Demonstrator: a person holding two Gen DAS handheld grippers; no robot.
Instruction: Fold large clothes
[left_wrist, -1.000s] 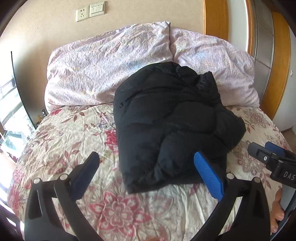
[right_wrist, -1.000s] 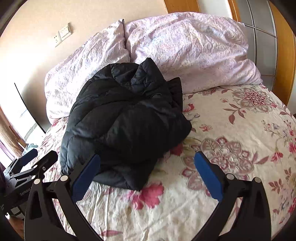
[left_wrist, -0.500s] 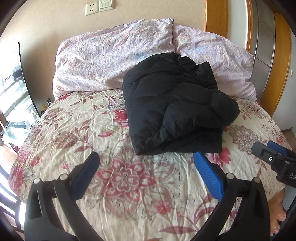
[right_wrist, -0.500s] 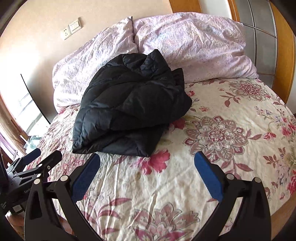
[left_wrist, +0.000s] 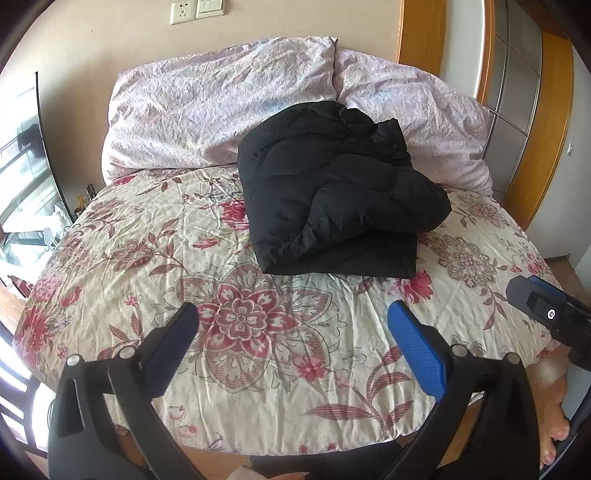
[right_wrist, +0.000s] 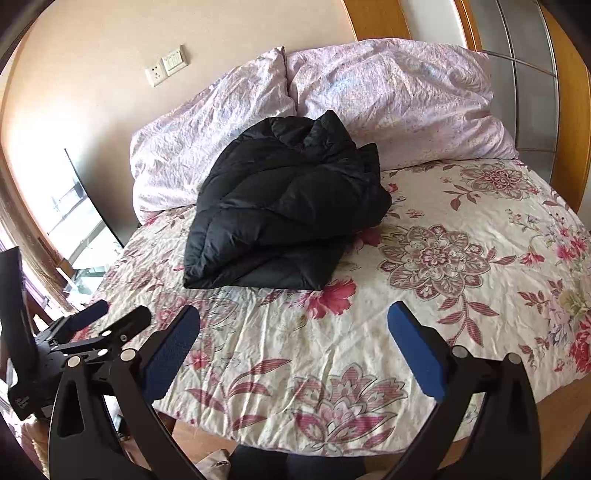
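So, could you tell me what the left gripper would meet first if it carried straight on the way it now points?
Probably the floral bedspread: the open left gripper points down over it, with nothing between. The folded black jacket lies farther along; depth is uncertain.

Jacket (left_wrist: 332, 199) lies folded on the bed (left_wrist: 184, 240), toward the head end, its far edge against the two pillows (left_wrist: 221, 107). Pillows stand side by side behind it, leaning on the wall (left_wrist: 110, 37). Socket plate (left_wrist: 195, 9) on the wall above the left pillow. Wood frame (left_wrist: 421, 33) behind the right pillow. Left tool (left_wrist: 291, 332) is over the foot of the bed, well apart from the jacket, jaws spread wide. Right tool (right_wrist: 293, 332) is to its right, likewise near the foot edge, jaws spread wide, nothing between them.
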